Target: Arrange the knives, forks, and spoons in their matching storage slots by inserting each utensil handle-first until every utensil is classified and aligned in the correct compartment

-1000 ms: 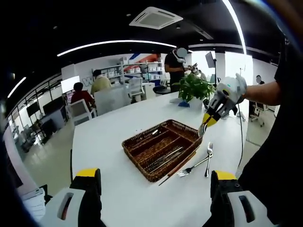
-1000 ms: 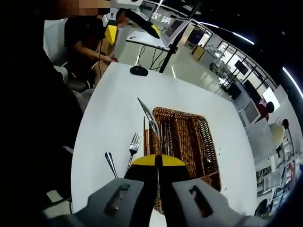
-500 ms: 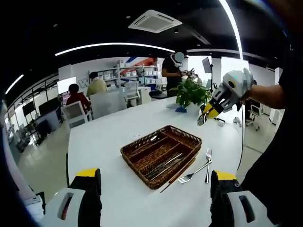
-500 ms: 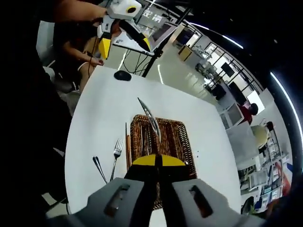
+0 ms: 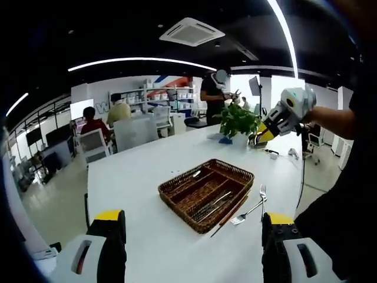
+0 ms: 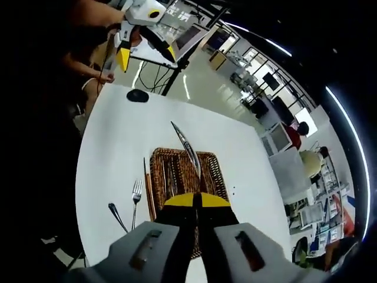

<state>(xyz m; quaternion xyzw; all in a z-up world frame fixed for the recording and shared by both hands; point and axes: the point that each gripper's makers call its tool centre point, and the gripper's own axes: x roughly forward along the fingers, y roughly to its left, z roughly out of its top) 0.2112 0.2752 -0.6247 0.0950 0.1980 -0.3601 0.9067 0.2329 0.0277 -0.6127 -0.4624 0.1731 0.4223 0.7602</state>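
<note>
Open-plan office. A large white table (image 5: 153, 177) serves as the reference point. Beyond its far end stands a potted green plant (image 5: 238, 118). Past the table's far left side are white chairs (image 5: 97, 141), with seated people (image 5: 94, 121) and shelving (image 5: 171, 94) against the white back wall. Overhead, a dark ceiling carries a square air-conditioning vent (image 5: 191, 30) and curved light strips (image 5: 141, 61). The floor (image 5: 56, 203) left of the table is pale and glossy.

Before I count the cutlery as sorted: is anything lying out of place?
Yes. A fork, a spoon and a thin brown stick lie on the table beside the wicker tray, not in its compartments. The right gripper holds a knife above the tray.
</note>
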